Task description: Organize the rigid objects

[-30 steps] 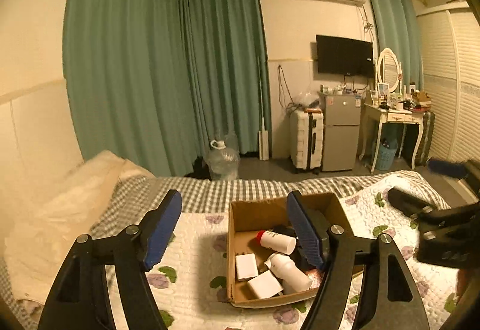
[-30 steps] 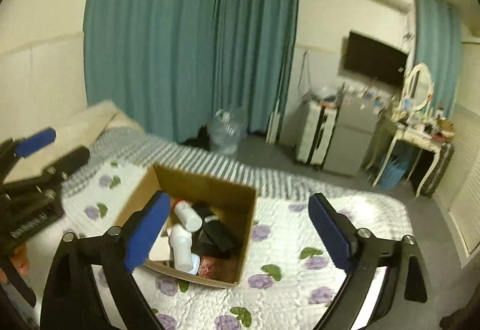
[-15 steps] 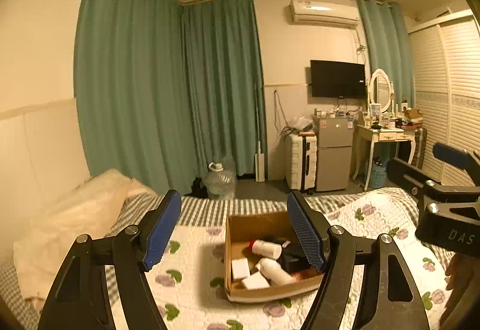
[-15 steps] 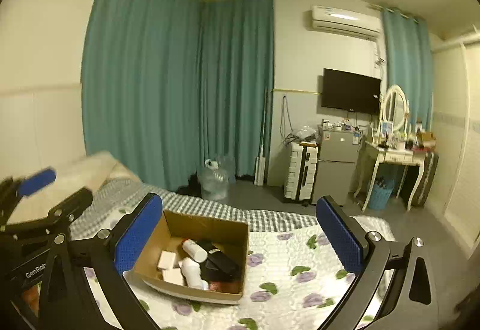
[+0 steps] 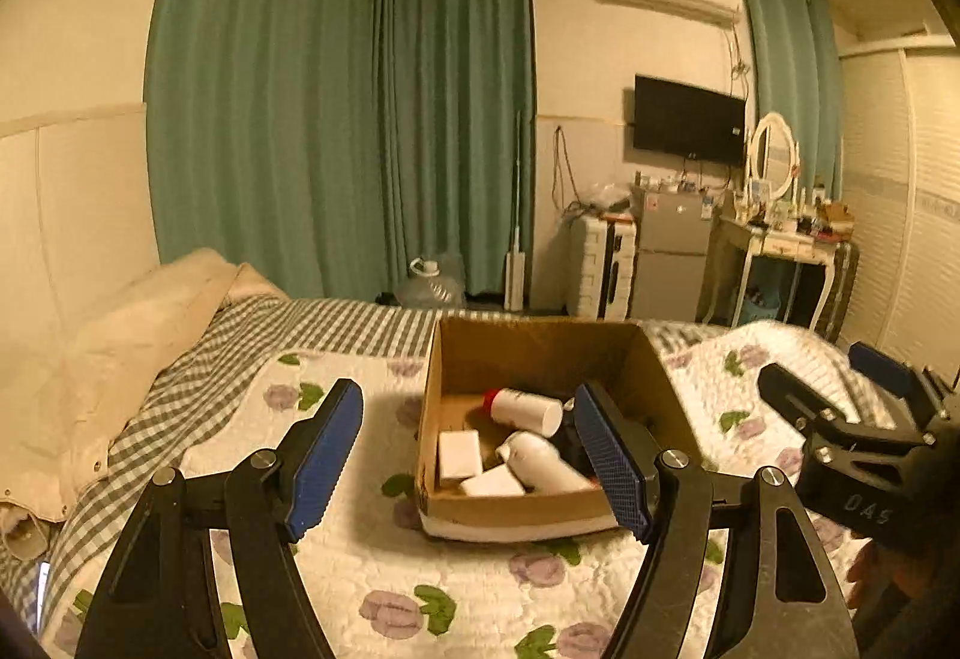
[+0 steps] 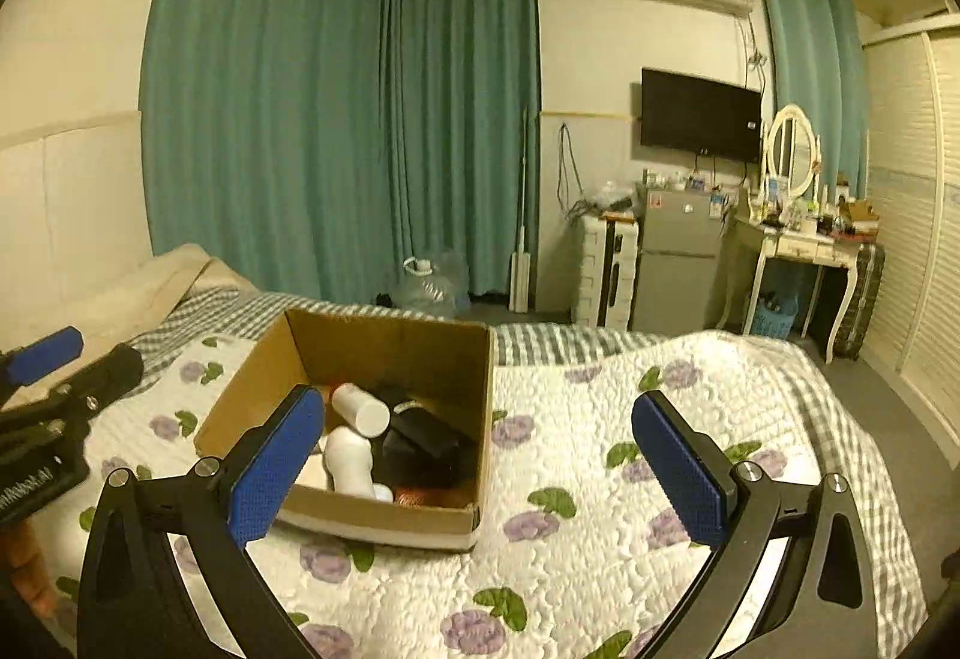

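An open cardboard box point(image 5: 528, 353) stands on the flowered quilt; it also shows in the right wrist view point(image 6: 384, 347). Inside lie white bottles point(image 5: 525, 407), one with a red cap, small white boxes point(image 5: 459, 452) and black items point(image 6: 420, 434). My left gripper point(image 5: 474, 455) is open and empty, held above the quilt in front of the box. My right gripper point(image 6: 480, 461) is open and empty, in front of the box's right corner. Each gripper shows at the edge of the other's view: the right gripper in the left wrist view point(image 5: 864, 431), the left gripper in the right wrist view point(image 6: 54, 401).
A cream pillow point(image 5: 132, 323) and checked sheet point(image 5: 198, 389) lie to the left. Beyond the bed stand teal curtains, a water jug point(image 5: 429, 281), a white suitcase, a small fridge point(image 6: 678, 263), a dressing table with mirror point(image 6: 792, 233) and a wall TV.
Both cameras dipped back down toward the bed after tilting up, so the box looks larger and nearer. Both grippers stayed open and empty.
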A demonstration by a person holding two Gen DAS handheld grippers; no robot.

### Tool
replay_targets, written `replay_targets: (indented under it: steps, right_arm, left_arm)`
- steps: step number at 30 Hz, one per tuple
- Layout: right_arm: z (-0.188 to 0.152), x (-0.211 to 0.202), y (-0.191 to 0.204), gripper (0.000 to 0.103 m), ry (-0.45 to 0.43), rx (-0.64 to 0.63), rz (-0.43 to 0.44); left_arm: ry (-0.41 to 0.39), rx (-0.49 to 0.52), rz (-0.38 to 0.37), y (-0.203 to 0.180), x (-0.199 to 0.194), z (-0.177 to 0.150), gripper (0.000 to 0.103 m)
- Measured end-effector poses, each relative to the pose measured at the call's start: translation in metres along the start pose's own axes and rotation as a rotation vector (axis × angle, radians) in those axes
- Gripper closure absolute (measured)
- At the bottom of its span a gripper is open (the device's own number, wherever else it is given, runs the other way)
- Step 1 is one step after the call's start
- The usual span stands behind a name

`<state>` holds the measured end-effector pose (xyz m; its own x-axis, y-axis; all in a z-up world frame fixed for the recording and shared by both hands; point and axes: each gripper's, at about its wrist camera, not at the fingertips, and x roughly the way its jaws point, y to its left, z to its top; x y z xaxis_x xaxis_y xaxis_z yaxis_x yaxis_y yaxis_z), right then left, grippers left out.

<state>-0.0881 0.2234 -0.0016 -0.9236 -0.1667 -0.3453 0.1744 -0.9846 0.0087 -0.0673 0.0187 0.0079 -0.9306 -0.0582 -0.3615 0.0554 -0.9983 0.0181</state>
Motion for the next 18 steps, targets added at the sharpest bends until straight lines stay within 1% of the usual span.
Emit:
replay_targets:
  steps: [3,10,18]
  right_arm:
    - [-0.0023,0.0036,-0.0023,0.000,0.021,0.004,0.002]
    - [-0.0060,0.0061,0.0006,0.000,0.039,-0.009,0.002]
    - [-0.0062,0.0080,0.0018,0.000,0.040,-0.010,0.000]
  left_arm:
    - [0.019,0.028,0.014,-0.0044,0.0043,-0.0057,0.027]
    - [0.037,0.031,0.020,-0.0042,0.0055,-0.0090,0.027]
    - [0.055,0.025,0.019,-0.0005,0.0096,-0.0103,0.027]
